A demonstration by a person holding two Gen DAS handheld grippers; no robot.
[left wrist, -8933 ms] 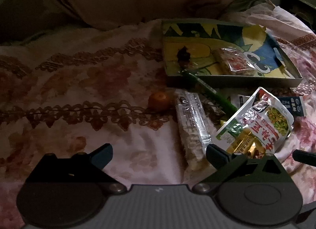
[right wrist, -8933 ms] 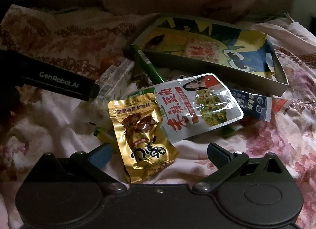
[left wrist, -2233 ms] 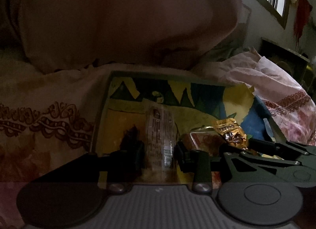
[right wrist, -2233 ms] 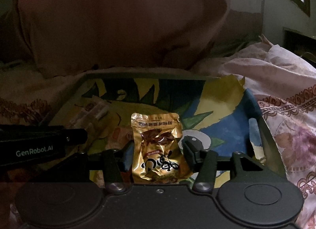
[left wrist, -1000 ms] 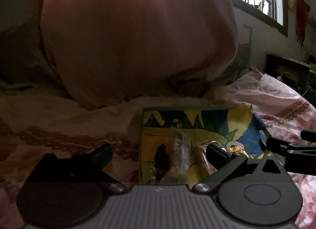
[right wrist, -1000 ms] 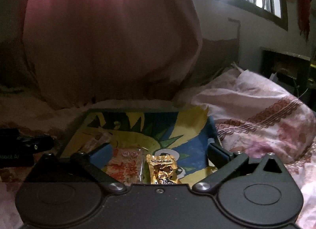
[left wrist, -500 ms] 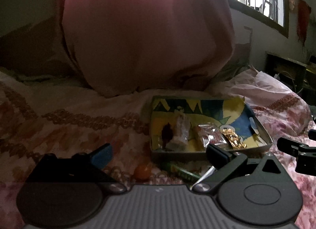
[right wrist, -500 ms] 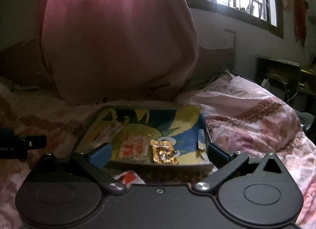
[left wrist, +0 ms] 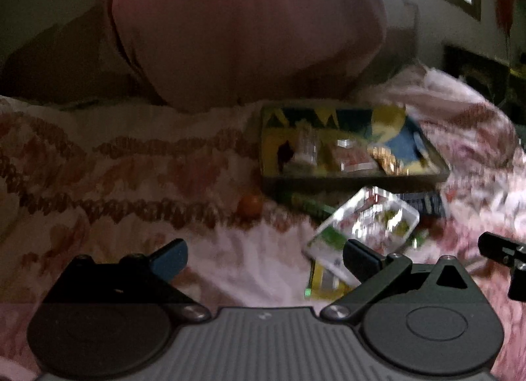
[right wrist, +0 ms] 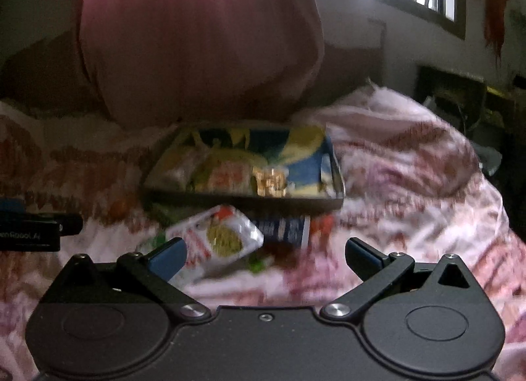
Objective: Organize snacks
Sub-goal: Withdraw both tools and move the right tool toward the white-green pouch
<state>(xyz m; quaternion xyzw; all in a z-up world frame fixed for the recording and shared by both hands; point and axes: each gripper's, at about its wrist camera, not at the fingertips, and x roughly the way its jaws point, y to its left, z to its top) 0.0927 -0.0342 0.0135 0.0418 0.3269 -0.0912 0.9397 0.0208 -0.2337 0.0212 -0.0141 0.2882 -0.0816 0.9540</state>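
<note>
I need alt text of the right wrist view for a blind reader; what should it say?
The open right gripper hangs over a floral bedspread, empty. Ahead, a colourful tray holds a gold packet and other snacks; a white pouch and a dark blue packet lie in front of it. The image is blurred.

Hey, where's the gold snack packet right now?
In both wrist views the gold snack packet lies inside the tray, right of the red-printed packet and near the front wall.
</note>
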